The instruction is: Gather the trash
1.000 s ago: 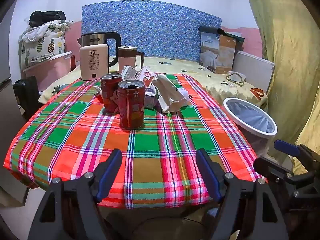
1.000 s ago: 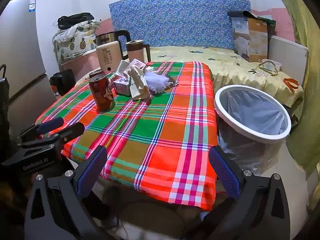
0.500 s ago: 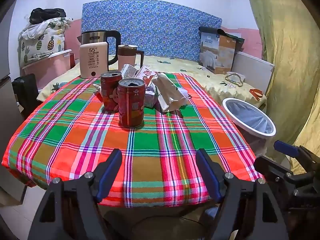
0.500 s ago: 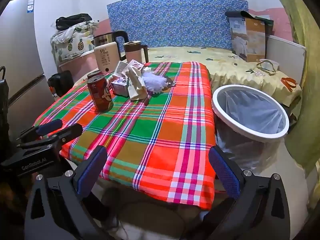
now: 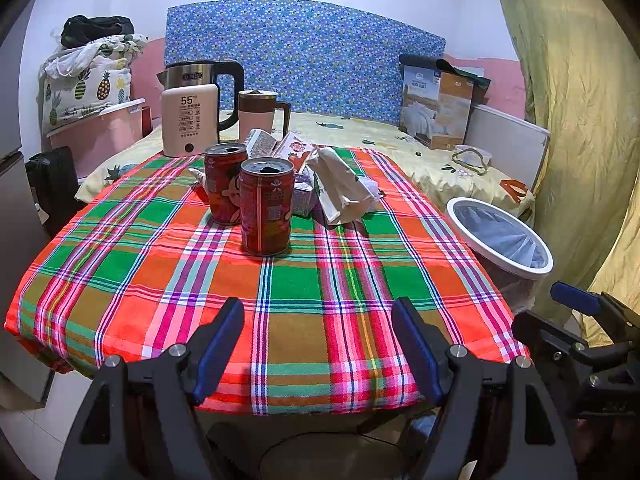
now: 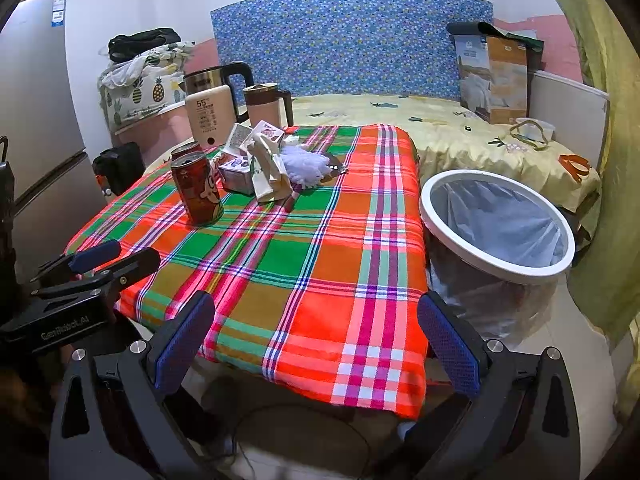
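Observation:
Two red drink cans stand on the plaid tablecloth: a near can and a far can; the near one also shows in the right wrist view. Behind them lie a crumpled paper bag, small cartons and a white fluffy wad. A white-rimmed trash bin with a liner stands right of the table. My left gripper is open and empty at the table's front edge. My right gripper is open and empty, near the table's front right corner.
An electric kettle and a pink jug stand at the table's far edge. A bed with a cardboard box lies behind. A yellow curtain hangs on the right. A fridge stands left.
Both grippers have drifted slightly back and up from the table; the view of the cans and bin has shifted a little. Jaws stay open.

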